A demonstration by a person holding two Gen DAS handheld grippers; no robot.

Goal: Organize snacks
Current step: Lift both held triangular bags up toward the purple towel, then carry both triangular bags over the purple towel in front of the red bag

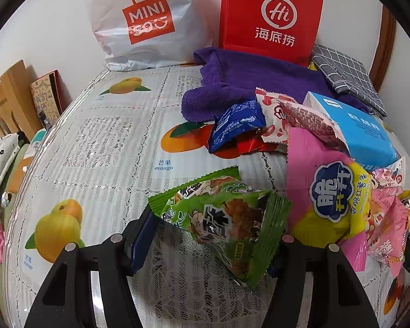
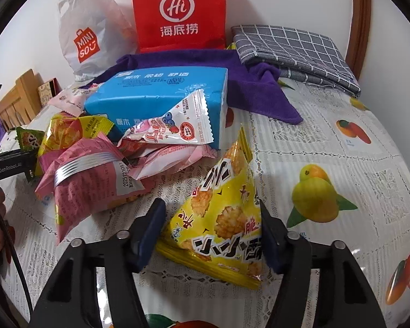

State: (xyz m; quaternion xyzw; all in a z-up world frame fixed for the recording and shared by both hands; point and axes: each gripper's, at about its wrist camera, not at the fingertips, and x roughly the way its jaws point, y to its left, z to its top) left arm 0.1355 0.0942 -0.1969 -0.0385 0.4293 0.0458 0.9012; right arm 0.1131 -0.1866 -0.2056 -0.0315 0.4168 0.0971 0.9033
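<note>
Snacks: my left hand-held gripper (image 1: 213,235) pinches a green packet (image 1: 221,218); my right hand-held gripper (image 2: 213,229) clamps a yellow packet (image 2: 227,218). Pink packets (image 2: 95,175) and blue tissue pack (image 2: 155,101) crowd at ten o'clock on the counter (image 2: 341,142).

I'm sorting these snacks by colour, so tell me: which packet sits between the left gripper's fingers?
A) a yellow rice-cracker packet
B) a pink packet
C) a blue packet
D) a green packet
D: in the left wrist view the green packet lies between the fingers of the left gripper; the yellow packet is at the right gripper.
</note>
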